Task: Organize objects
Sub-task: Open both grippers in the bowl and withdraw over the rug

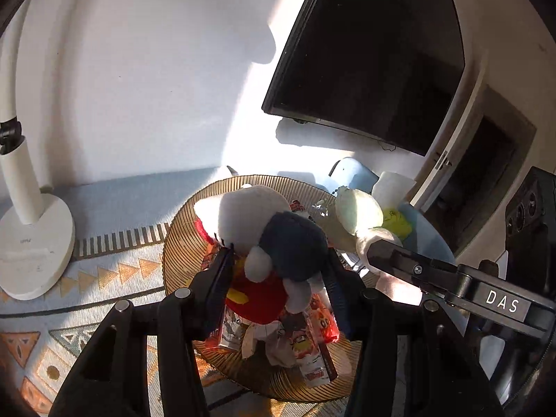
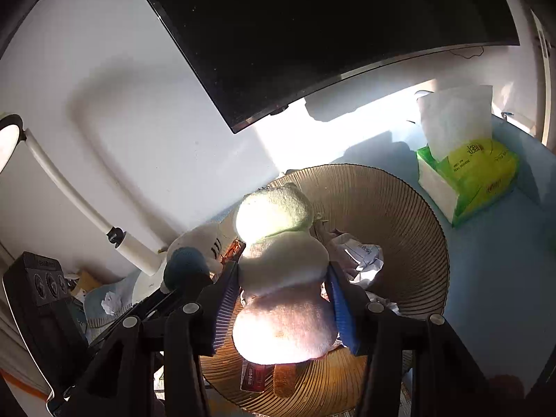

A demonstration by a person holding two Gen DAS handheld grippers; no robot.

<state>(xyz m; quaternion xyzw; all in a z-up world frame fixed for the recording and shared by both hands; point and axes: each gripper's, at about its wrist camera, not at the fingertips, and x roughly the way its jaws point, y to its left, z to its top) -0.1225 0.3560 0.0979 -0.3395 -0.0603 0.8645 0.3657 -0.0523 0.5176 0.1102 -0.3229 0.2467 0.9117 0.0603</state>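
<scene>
We see two plush toys, one per gripper, both above the ribbed amber plate (image 1: 180, 243).

Left gripper (image 1: 278, 288): jaws part-open and clamped on a white cat plush (image 1: 250, 215) with a dark blue cap and red body. Blue pads press its body from both sides, head pointing away from the camera. It hangs over the near half of the plate.

Right gripper (image 2: 283, 299): same story, jaws part-open, pads pinching a pale green-and-white plush (image 2: 281, 243) at its waist. Its lower end is blown out by sunlight, so we can't say for sure what figure it is. In the left view this plush sits just right of the cat, nearly touching it.

Under them the plate holds snack packets (image 1: 316, 344) in red and orange wrappers and some crumpled paper (image 2: 358, 257).

Around it:
- Plate sits on a patterned tablecloth (image 1: 104, 278), light blue with orange triangles.
- Green tissue pack (image 2: 469, 173) right of the plate, one sheet pulled up.
- White desk lamp (image 1: 31, 236) left of the plate, well apart.
- Dark screen (image 1: 375, 52) on the white wall behind.
</scene>
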